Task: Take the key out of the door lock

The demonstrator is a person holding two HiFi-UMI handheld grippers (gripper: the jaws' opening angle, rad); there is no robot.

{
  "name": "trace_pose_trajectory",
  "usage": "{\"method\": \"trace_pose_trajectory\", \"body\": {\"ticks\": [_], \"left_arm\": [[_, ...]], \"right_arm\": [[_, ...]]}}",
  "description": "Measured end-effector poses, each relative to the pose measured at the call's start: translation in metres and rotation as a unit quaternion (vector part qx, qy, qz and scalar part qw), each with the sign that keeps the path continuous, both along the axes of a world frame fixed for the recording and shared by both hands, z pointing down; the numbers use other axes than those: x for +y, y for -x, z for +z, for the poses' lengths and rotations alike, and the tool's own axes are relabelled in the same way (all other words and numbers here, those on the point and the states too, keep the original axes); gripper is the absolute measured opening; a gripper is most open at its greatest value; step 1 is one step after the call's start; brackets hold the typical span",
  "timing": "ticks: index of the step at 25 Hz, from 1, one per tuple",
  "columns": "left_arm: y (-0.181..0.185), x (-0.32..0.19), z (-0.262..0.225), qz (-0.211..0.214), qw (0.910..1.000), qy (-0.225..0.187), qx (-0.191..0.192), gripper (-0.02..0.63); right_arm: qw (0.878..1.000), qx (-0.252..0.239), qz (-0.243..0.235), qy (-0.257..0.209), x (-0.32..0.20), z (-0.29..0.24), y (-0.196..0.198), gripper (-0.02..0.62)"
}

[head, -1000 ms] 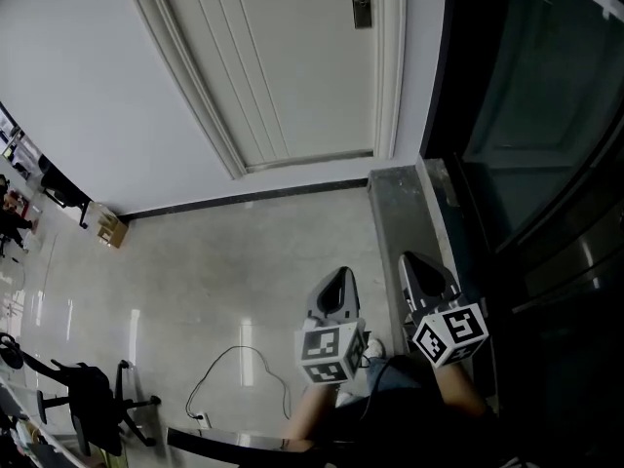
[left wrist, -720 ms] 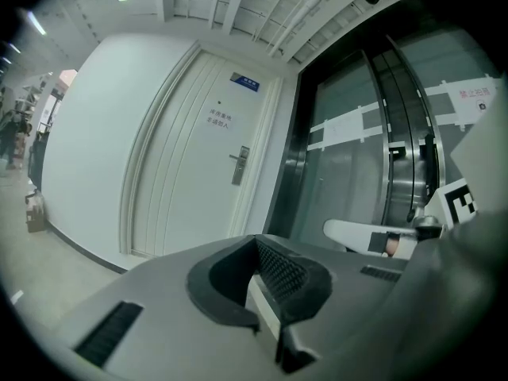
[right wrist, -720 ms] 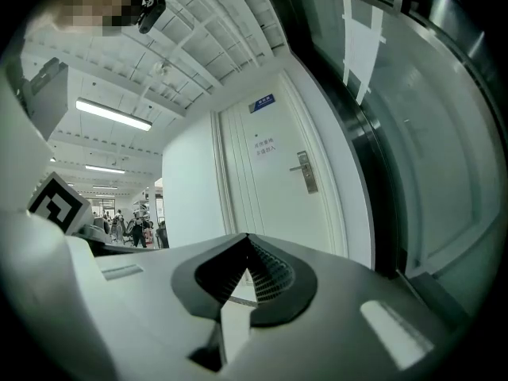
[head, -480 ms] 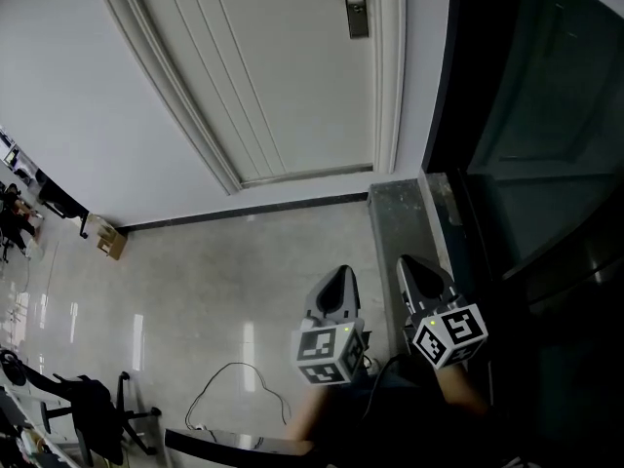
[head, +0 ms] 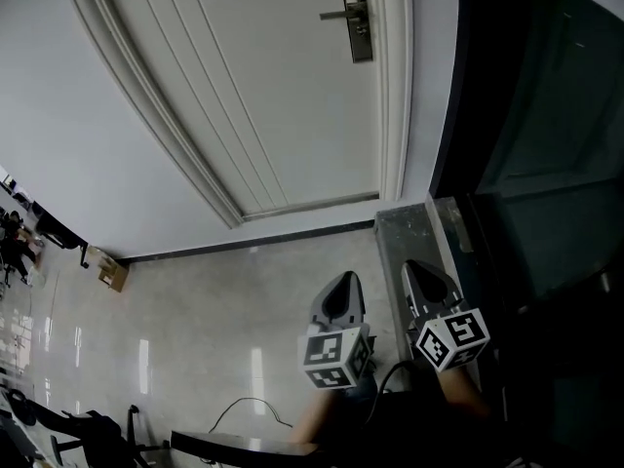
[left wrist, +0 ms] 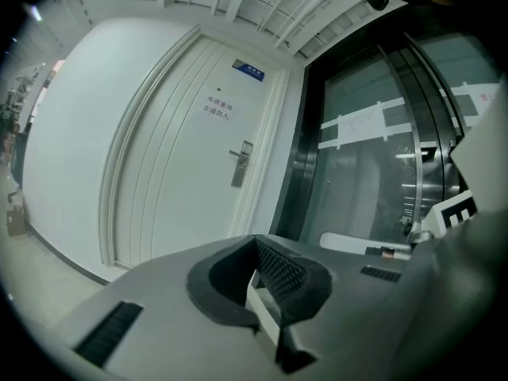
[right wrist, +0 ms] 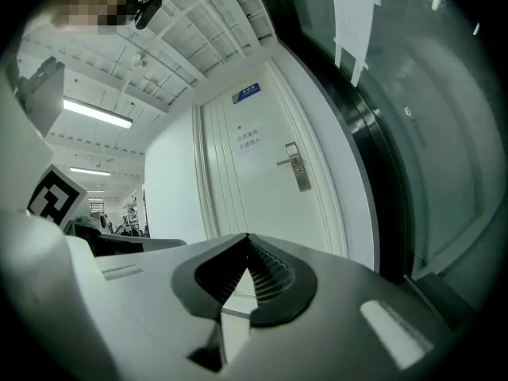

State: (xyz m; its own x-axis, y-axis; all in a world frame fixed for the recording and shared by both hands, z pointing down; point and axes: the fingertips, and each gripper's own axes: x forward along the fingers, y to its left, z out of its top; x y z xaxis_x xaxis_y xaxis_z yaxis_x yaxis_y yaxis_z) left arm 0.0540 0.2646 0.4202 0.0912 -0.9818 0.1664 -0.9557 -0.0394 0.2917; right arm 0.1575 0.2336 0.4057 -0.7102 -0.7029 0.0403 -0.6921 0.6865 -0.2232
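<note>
Well short of the door lock (head: 356, 18), we hold the left gripper (head: 341, 286) and right gripper (head: 421, 273), jaws closed on nothing — lock ahead and above, neither clearly nearer; key too small to see.

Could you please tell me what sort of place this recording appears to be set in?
Most likely an office-building corridor: a white door with a metal lock plate and small printed signs, a dark glass wall beside it, and a glossy tiled floor.
</note>
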Motion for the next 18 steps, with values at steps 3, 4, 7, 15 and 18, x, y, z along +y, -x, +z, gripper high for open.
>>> {"method": "trace_pose_trajectory", "body": {"ticks": [3,4,7,15,18], "left_arm": [[0.026,-0.040,-0.009,0.006,0.9999,-0.007,-0.007,0.000],[0.034,-0.052,-0.011,0.007,0.9999,-0.010,-0.009,0.000],[0.054,-0.088,-0.014,0.013,0.9998,-0.014,-0.010,0.000],[0.088,-0.151,-0.009,0.044,0.9990,-0.007,-0.001,0.000],[0.091,-0.178,-0.010,0.059,0.9981,-0.011,-0.010,0.000]], "right_arm": [[1.000,0.000,0.003,-0.008,-0.038,-0.009,0.027,0.000],[1.000,-0.001,0.005,-0.012,-0.050,-0.012,0.036,0.000],[1.000,-0.002,0.017,-0.016,-0.085,-0.016,0.054,0.000],[0.999,0.005,0.037,-0.013,-0.144,-0.014,0.093,0.000],[0.999,0.010,0.038,-0.021,-0.168,-0.019,0.100,0.000]]}}
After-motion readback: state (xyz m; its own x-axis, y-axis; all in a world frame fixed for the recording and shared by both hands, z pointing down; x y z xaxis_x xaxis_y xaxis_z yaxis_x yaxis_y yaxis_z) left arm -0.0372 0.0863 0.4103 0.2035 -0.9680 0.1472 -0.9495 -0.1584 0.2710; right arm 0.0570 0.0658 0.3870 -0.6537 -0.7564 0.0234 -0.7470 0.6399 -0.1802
